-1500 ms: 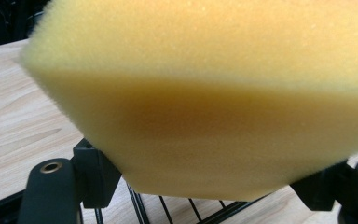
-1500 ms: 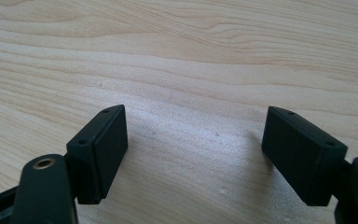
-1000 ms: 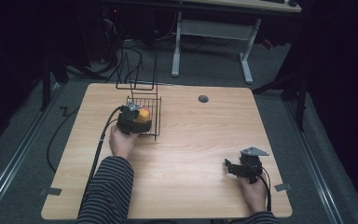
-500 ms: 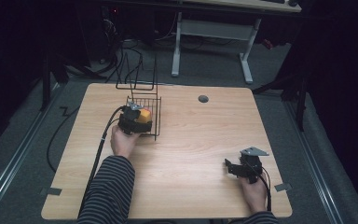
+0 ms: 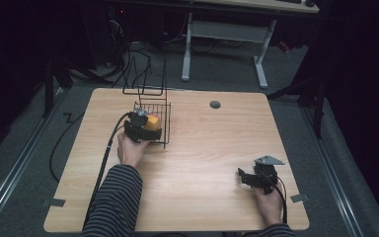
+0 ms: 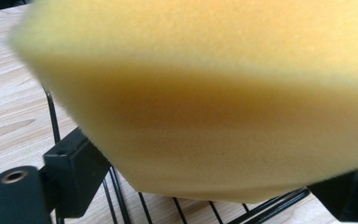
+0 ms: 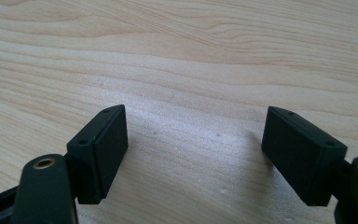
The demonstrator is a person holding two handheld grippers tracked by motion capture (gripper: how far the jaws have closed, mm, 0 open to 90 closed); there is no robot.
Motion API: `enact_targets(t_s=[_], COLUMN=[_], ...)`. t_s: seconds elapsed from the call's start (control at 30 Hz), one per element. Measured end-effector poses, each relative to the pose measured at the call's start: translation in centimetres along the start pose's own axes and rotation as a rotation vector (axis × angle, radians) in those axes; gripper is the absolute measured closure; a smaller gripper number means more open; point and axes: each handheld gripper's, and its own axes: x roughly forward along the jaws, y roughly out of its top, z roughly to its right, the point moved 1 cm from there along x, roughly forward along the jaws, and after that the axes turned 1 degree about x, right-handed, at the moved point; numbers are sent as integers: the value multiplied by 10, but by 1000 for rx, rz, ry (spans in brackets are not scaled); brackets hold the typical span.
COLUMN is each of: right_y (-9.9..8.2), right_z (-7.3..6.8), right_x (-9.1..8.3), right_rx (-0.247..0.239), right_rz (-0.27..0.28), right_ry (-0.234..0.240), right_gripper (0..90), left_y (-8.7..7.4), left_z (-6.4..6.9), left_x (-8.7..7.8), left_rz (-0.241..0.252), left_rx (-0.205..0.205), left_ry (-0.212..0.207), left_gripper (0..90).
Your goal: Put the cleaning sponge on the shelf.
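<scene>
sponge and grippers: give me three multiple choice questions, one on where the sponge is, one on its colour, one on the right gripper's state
1. Where is the sponge?
A. At the wire basket, in the left gripper
B. By the grommet
C. In the right gripper

2. What colour is the sponge?
A. Blue
B. Yellow-orange
C. White

3. How is the right gripper?
A. Shut on the sponge
B. Shut, empty
C. Open, empty, over bare table

Answers: 1 A, the high view shows it at the basket and the left gripper view shows it between the jaws. 2 B, both views show that colour. 3 C, its jaws stand apart over wood.
</scene>
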Motion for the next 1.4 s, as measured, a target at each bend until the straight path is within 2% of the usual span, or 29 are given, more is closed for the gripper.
enact_targets(t_s=[0.23, 0.37, 0.6, 0.77, 0.9, 1.03, 1.4], right_y=[0, 0, 0, 0, 0, 0, 0], right_z=[0, 0, 0, 0, 0, 0, 0], right_x=[0, 0, 0, 0, 0, 0, 0], right_rx=[0, 0, 0, 0, 0, 1, 1], right_rz=[0, 0, 0, 0, 0, 0, 0], right_ry=[0, 0, 0, 0, 1, 1, 1], right_gripper=[228, 228, 228, 228, 228, 228, 227], left_y=[0, -1, -8, -12, -15, -17, -26], left_z=[0, 3, 2, 4, 5, 6, 4], left_x=[-5, -12, -20, -26, -32, -37, -55], left_rz=[-8, 14, 21, 27, 41, 49, 66], left_rx=[-11, 0, -5, 9, 9, 26, 16], left_ry=[-36, -55, -75, -90, -90, -90, -105], left_gripper=[0, 0, 0, 0, 0, 0, 11])
